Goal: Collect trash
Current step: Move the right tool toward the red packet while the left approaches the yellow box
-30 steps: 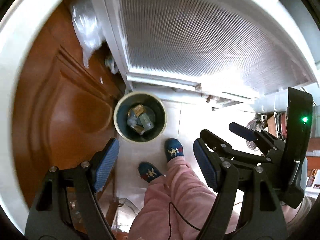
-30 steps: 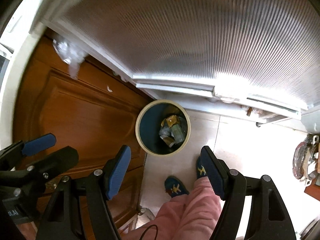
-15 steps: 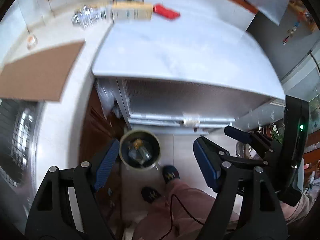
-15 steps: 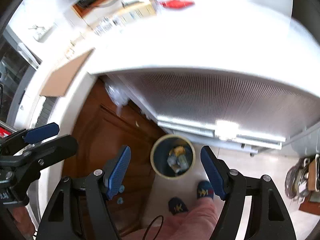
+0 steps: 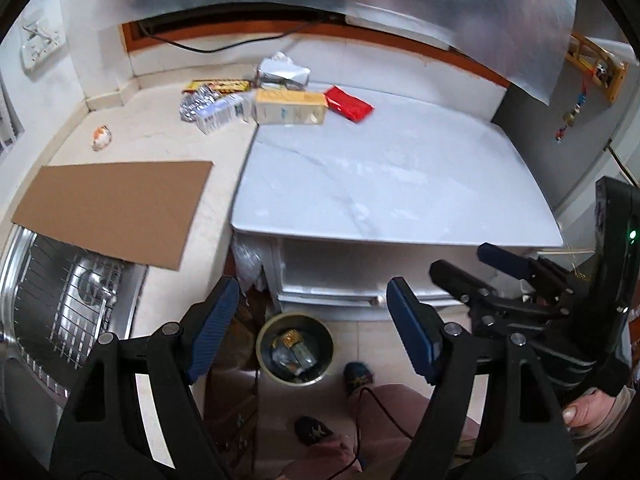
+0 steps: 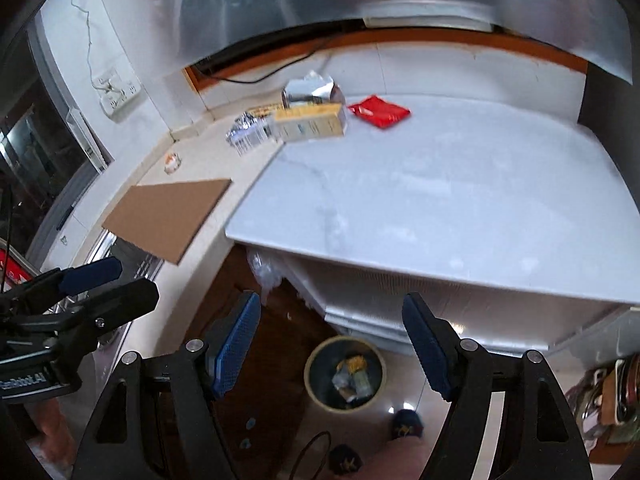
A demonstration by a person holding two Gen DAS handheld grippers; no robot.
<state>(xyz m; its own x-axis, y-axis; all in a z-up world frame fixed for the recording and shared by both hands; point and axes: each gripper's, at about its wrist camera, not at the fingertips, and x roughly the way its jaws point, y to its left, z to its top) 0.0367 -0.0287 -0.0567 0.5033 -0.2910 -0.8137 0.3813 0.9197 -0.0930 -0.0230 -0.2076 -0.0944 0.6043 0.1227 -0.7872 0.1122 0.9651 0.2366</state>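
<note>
A round bin [image 5: 295, 350] with wrappers inside stands on the floor below the counter; it also shows in the right wrist view [image 6: 345, 372]. Trash lies at the back of the white counter: a yellow carton [image 5: 290, 107] [image 6: 312, 123], a red packet [image 5: 349, 103] [image 6: 380, 111], a silver foil bag [image 5: 282, 71] [image 6: 310, 90], a blue-white box [image 5: 220, 115] and crumpled foil [image 5: 194, 104]. My left gripper [image 5: 314, 334] is open and empty, high above the bin. My right gripper [image 6: 330, 346] is open and empty beside it.
A cardboard sheet [image 5: 116, 210] partly covers a steel sink [image 5: 60, 300] at the left. A small orange-white object [image 5: 101, 138] lies on the beige counter. A power cord [image 5: 224, 44] runs along the back wall. The person's slippers [image 5: 358, 374] stand by the bin.
Both grippers have risen and tilted up from over the bin. The counter top and its trash have come into view. Both stay open and empty.
</note>
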